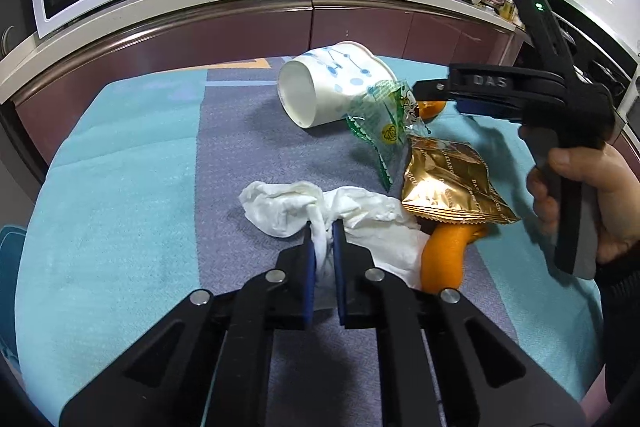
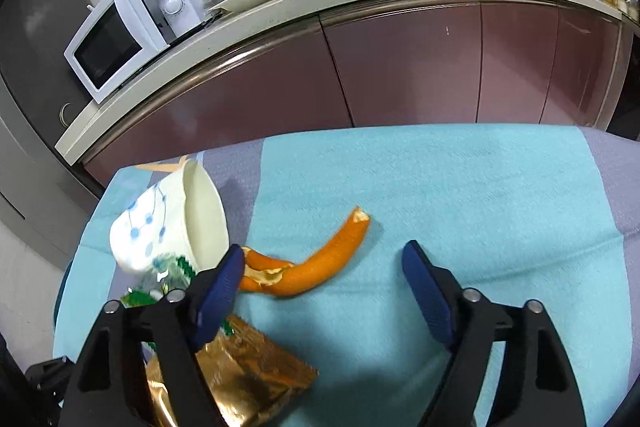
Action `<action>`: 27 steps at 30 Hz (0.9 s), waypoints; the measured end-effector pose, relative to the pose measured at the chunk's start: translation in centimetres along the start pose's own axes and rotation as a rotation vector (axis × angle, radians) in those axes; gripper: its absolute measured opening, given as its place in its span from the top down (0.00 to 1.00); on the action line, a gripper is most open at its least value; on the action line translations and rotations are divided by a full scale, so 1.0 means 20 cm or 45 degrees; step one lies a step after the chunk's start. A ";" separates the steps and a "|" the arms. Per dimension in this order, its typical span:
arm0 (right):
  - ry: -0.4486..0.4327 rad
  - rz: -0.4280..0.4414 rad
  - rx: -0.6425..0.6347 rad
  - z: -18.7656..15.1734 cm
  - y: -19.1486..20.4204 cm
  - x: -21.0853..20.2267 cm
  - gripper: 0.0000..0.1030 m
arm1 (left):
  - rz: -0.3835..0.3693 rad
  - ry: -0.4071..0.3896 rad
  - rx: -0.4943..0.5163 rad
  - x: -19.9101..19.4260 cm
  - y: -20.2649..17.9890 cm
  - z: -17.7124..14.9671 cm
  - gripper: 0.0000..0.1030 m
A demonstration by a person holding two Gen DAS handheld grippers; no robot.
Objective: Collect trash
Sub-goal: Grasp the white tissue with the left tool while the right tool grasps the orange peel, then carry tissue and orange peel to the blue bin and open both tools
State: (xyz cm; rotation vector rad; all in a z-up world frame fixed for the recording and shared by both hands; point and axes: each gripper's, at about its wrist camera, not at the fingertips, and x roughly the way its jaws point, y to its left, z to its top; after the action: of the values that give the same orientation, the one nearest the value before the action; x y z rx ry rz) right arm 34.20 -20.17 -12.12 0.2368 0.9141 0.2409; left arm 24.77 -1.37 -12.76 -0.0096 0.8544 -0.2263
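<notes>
We took the paper cup [image 1: 332, 83] as landmark: it lay on its side on the blue cloth [image 1: 120, 187], with the rest of the trash spread on our side of it.

The left gripper [image 1: 322, 233] was clenched on a fold of the white tissue [image 1: 288, 207], which sat nearest us, well short of the cup; the blue pads pinched the paper with almost no gap.

The right gripper [image 2: 324, 259] stood wide, nothing pressed between its pads. The curved orange peel [image 2: 312, 267] lay just right of the cup's mouth. Its long axis ran from the cup's rim away to the right and slightly up, roughly across the jaw gap rather than along it. Its cup-side end sat against the left pad, and the far tip fell inside the gap, short of the right pad. We judged the right hand [image 1: 580, 199] clearly nearer this peel, the left being busy.

The green wrapper [image 1: 380, 123] leaned at the cup's lower side, and the gold packet [image 1: 448, 183] lay nearer us than that, half under the right gripper's left finger. A second peel piece [image 1: 444, 259] poked out beside the tissue, possibly part of the same rind; the packet hid the join.

Closing as it stood would likely catch the peel endwise, so a small turn or a shift toward the cup looked needed.
</notes>
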 end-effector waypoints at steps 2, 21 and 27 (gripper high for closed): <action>0.004 -0.003 -0.019 0.01 0.01 0.01 0.45 | -0.005 -0.002 -0.003 0.00 0.00 0.00 0.92; -0.062 0.076 0.052 -0.01 -0.06 -0.08 0.83 | 0.006 -0.041 -0.019 -0.05 0.06 -0.01 0.94; -0.104 0.074 0.056 -0.02 -0.09 -0.16 0.84 | 0.021 -0.086 -0.028 -0.12 0.09 0.00 0.94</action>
State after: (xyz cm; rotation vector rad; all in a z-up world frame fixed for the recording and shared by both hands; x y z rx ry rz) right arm 32.16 -22.73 -10.46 0.3124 0.8330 0.2631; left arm 23.51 0.80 -11.14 -0.0304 0.7894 -0.2005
